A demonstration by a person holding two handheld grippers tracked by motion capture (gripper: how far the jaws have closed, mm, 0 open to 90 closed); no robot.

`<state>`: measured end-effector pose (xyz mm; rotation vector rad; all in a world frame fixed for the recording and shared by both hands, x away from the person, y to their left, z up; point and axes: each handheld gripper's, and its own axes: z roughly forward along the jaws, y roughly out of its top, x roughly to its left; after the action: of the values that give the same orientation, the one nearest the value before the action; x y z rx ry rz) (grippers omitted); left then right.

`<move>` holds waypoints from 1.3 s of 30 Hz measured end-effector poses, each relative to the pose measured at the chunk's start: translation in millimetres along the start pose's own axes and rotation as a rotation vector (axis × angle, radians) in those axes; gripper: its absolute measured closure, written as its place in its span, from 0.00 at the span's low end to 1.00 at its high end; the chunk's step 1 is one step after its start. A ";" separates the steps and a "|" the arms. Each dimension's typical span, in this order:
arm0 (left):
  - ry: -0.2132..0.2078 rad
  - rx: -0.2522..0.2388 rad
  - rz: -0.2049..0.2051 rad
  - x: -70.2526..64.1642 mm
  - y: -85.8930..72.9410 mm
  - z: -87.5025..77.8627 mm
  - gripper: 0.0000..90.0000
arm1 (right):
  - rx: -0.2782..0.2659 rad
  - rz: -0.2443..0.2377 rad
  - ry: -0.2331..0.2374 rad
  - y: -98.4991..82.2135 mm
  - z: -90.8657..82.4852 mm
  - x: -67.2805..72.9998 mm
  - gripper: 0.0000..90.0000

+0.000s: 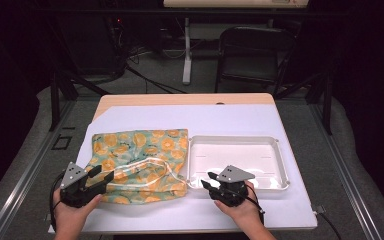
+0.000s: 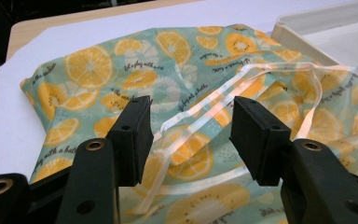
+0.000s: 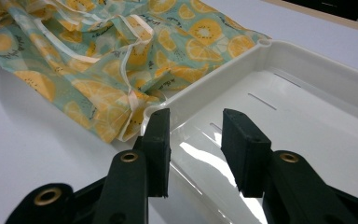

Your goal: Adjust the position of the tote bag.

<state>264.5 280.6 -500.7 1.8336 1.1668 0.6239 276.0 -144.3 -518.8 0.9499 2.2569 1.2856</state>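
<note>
One fruit-print cloth bag (image 1: 140, 162) at about nine o'clock of centre on one white table cover (image 1: 240, 120), teal with orange slices, two pale ribbon handles (image 1: 152, 162) lying across it. One white tray (image 1: 275, 165) at three o'clock of the bag, touching its edge. Two grippers — left gripper (image 1: 102, 175) at seven o'clock, jaws wide apart over the bag's near edge, gripping nothing; right gripper (image 1: 207, 180) at five o'clock, jaws parted above the tray's near rim — empty too.

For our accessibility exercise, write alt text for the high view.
A person's two hands hold open claws over a white-covered table: the left claw at a citrus-print bag, the right claw at a white tray's near rim.
</note>
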 end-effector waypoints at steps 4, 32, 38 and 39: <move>-0.010 0.023 0.045 -4.0 -1.6 -0.7 0.53 | 0.002 0.030 0.015 0.7 4.1 -3.2 0.69; -0.056 0.186 0.329 -44.3 -15.6 9.8 0.44 | 0.020 0.037 0.038 0.4 11.4 -3.8 0.69; -0.034 0.202 0.344 -44.7 -17.7 13.3 0.45 | 0.026 0.034 0.041 0.0 12.3 -3.3 0.69; -0.033 0.201 0.342 -44.9 -18.0 13.9 0.45 | 0.025 0.033 0.038 -0.1 12.5 -3.1 0.69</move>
<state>246.8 238.4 -521.9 2.2323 0.9268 0.6830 285.7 -139.0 -525.3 0.9835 2.3001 1.3027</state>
